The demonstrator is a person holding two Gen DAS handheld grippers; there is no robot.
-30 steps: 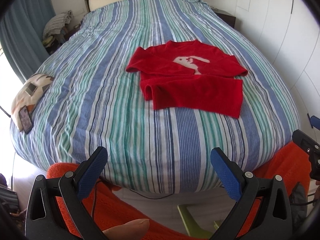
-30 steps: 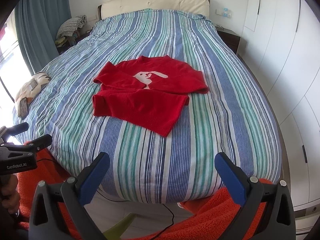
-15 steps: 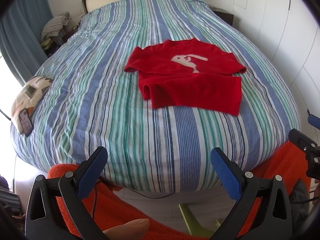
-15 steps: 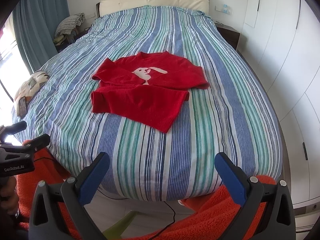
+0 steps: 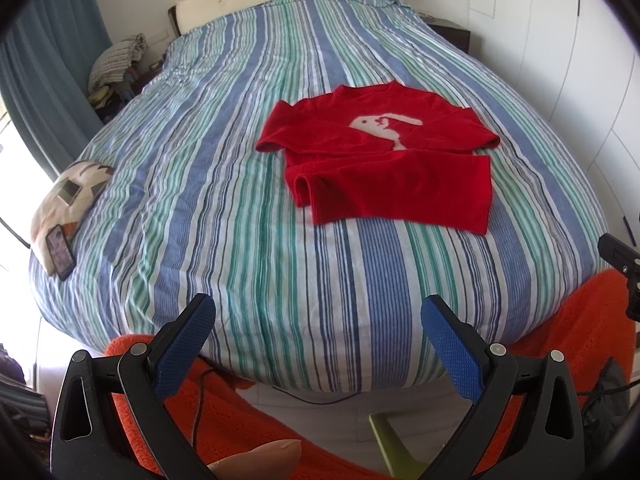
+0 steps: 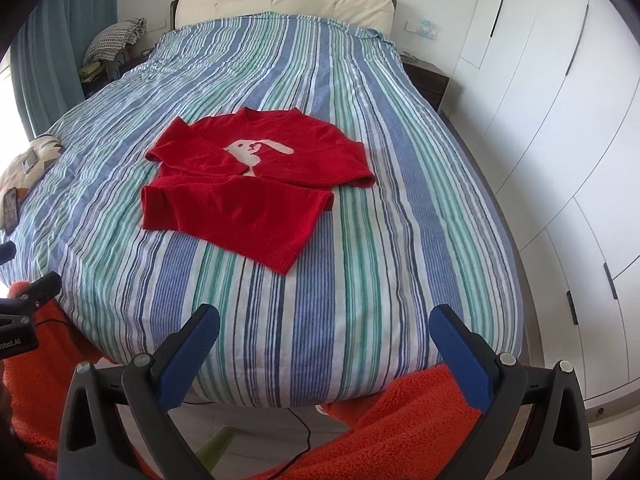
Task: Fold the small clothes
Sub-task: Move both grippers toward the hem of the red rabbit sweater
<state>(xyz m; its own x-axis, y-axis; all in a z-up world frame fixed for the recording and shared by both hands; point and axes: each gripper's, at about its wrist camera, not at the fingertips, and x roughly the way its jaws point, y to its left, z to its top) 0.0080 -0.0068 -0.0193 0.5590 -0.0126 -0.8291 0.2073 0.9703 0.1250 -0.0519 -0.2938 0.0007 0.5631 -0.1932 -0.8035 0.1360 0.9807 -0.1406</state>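
Note:
A small red sweater (image 5: 384, 160) with a white rabbit print lies on the striped bed (image 5: 240, 216), its lower half folded up over the body. It also shows in the right wrist view (image 6: 248, 196). My left gripper (image 5: 318, 344) is open and empty, held off the foot of the bed, well short of the sweater. My right gripper (image 6: 324, 348) is open and empty, also off the foot of the bed. The left gripper's body (image 6: 20, 308) shows at the right wrist view's left edge.
A patterned pillow (image 5: 68, 196) with a phone (image 5: 60, 250) on it lies at the bed's left edge. Orange cloth (image 6: 400, 428) hangs below the grippers. White wardrobe doors (image 6: 560, 160) stand right of the bed. A headboard (image 6: 280, 0) is at the far end.
Both grippers have moved a little closer to the bed and sweater. Their jaws stay open. The sweater has not moved.

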